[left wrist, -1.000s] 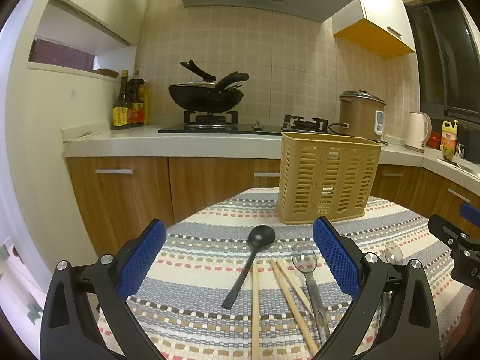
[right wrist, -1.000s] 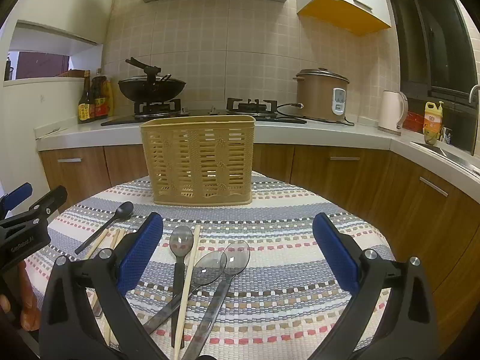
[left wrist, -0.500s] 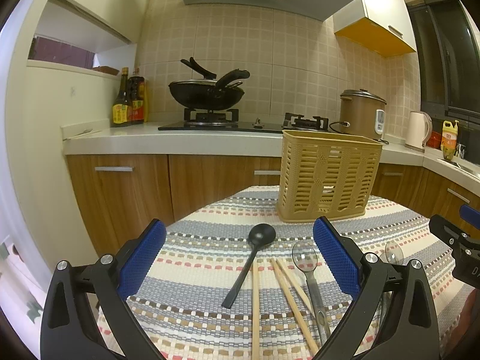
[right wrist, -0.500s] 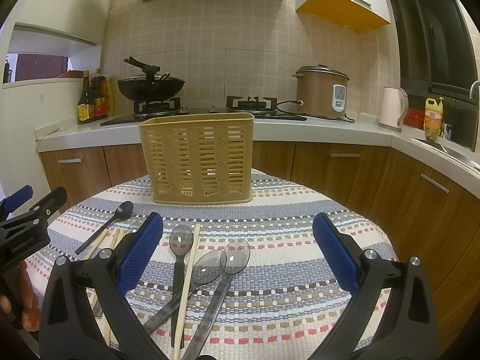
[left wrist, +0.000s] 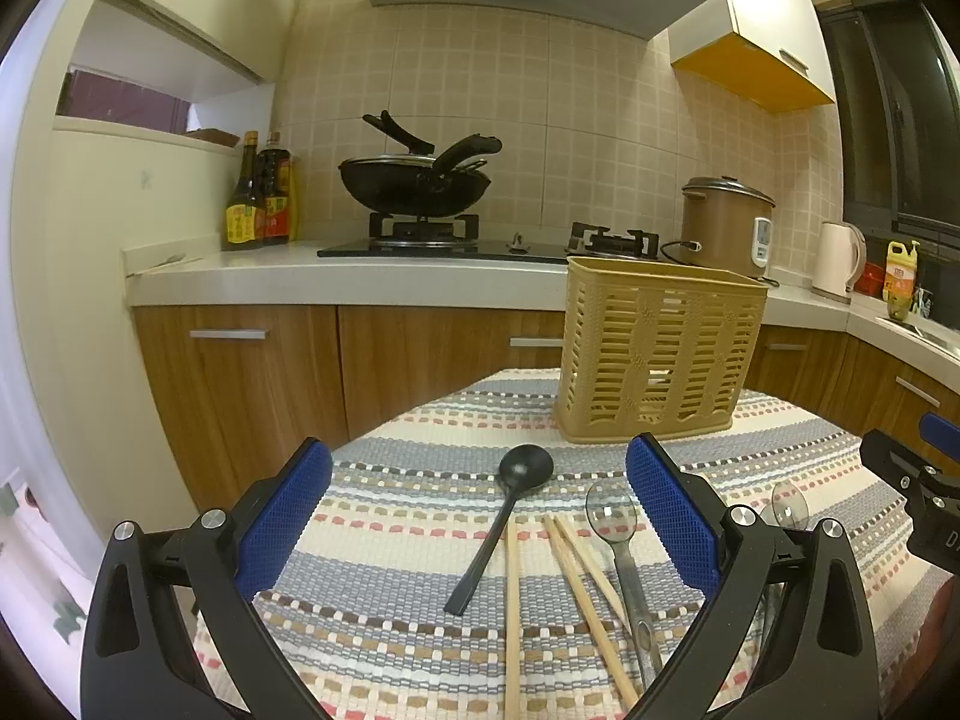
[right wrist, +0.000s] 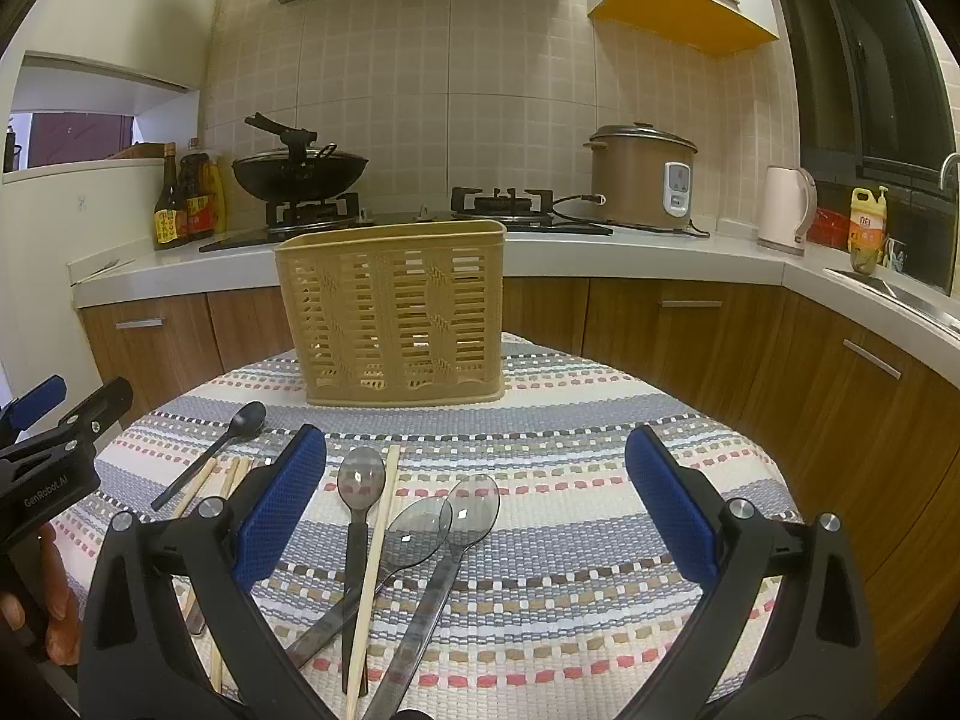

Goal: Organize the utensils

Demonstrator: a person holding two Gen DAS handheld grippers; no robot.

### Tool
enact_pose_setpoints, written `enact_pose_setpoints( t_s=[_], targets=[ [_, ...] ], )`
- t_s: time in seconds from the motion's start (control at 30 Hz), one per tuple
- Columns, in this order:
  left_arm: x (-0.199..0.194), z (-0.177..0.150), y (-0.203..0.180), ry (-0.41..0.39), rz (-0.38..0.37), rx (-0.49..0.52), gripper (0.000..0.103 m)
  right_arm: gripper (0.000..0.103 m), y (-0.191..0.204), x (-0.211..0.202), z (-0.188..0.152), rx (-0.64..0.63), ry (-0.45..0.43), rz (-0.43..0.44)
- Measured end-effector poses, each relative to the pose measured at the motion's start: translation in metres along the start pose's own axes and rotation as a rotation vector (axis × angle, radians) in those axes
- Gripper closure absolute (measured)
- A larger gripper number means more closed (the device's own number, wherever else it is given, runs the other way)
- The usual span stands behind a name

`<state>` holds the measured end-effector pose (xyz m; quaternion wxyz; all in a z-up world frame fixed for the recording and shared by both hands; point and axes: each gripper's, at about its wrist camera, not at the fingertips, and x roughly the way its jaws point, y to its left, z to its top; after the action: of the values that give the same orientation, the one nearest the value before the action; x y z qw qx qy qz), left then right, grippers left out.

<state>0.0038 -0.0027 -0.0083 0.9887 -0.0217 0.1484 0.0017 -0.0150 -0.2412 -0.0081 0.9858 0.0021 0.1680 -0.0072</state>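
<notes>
Nearest to me, both my tongs hang above the striped tablecloth [right wrist: 570, 516], spread wide and holding nothing: the left tongs [left wrist: 480, 516] and the right tongs [right wrist: 477, 510]. Just past the right pair, a little left of its middle, lie a dark-handled spoon [right wrist: 359, 486], one chopstick [right wrist: 375, 558] and two clear spoons [right wrist: 444, 516], handles toward me and bowls pointing away. Ahead of the left pair lie a black spoon [left wrist: 507, 516] and more chopsticks [left wrist: 564, 576], also running near to far. The basket [right wrist: 396, 312] stands upright beyond them all, empty as far as I can tell. I judge each hand takes what lies ahead of it.
</notes>
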Motion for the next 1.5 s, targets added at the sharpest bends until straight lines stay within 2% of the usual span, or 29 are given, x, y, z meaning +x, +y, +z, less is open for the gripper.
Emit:
enact_pose_setpoints(
  t_s=[0.77, 1.17, 1.27, 1.37, 1.43, 1.5],
  targets=[
    [0.0, 0.001, 0.001, 0.004, -0.001, -0.001, 0.008, 0.008, 0.0, 0.0, 0.0, -0.002, 0.002, -0.001],
    [0.001, 0.0, 0.005, 0.012, -0.008, -0.02, 0.008, 0.008, -0.006, 0.005, 0.0, 0.033, 0.027, -0.048],
    [0.009, 0.0, 0.015, 0.07, -0.045, -0.065, 0.008, 0.008, -0.012, 0.008, 0.001, 0.07, 0.046, -0.05],
    [0.026, 0.002, 0.029, 0.183, -0.107, -0.082, 0.008, 0.008, -0.019, 0.013, 0.002, 0.103, 0.082, -0.035],
    [0.037, 0.006, 0.038, 0.251, -0.16, -0.069, 0.009, 0.008, -0.021, 0.022, 0.003, 0.104, 0.145, -0.041],
    [0.051, 0.01, 0.042, 0.322, -0.215, -0.034, 0.009, 0.008, -0.021, 0.03, 0.005, 0.096, 0.212, -0.004]
  ],
)
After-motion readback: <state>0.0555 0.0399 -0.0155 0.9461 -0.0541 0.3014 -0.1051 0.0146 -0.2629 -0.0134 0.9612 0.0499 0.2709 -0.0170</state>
